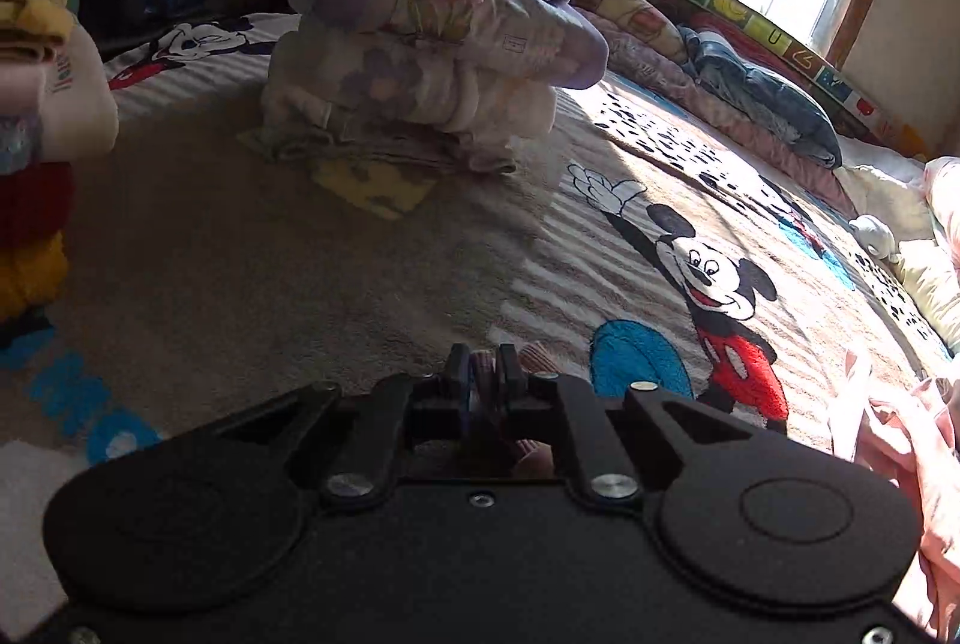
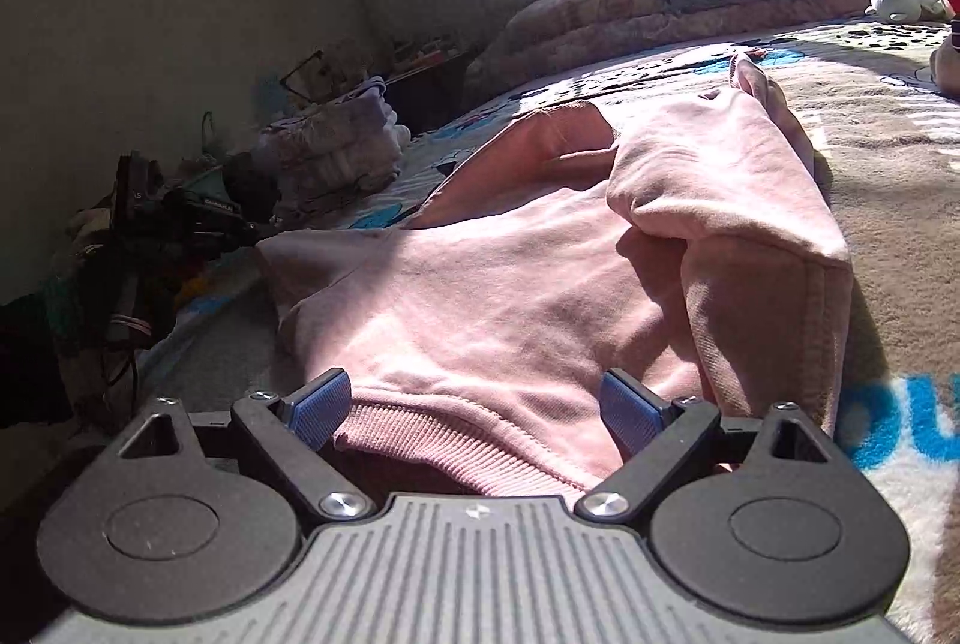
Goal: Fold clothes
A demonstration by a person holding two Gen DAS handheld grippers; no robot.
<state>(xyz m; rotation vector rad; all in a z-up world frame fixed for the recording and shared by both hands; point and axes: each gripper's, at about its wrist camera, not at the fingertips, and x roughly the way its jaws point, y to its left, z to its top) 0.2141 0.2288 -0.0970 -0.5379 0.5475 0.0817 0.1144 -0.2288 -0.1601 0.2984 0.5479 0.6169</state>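
A pink sweatshirt (image 2: 510, 284) lies crumpled on the cartoon-mouse blanket (image 2: 888, 152), with one sleeve folded over its right side. My right gripper (image 2: 474, 410) is open, its blue pads (image 2: 318, 407) on either side of the ribbed hem (image 2: 456, 440). My left gripper (image 1: 483, 374) is shut on a pinch of pink ribbed fabric. More of the pink sweatshirt (image 1: 888, 440) shows at the right edge of the left wrist view. In the right wrist view a black device (image 2: 198, 218), apparently the left gripper, sits at the sweatshirt's left corner.
A pile of folded pale and purple clothes (image 1: 420, 86) stands ahead on the blanket (image 1: 300, 254). Another stack (image 1: 36, 134) rises at the left edge. Rolled quilts and a dark pillow (image 1: 756, 98) line the window side. A small white toy (image 1: 873, 233) lies at the right.
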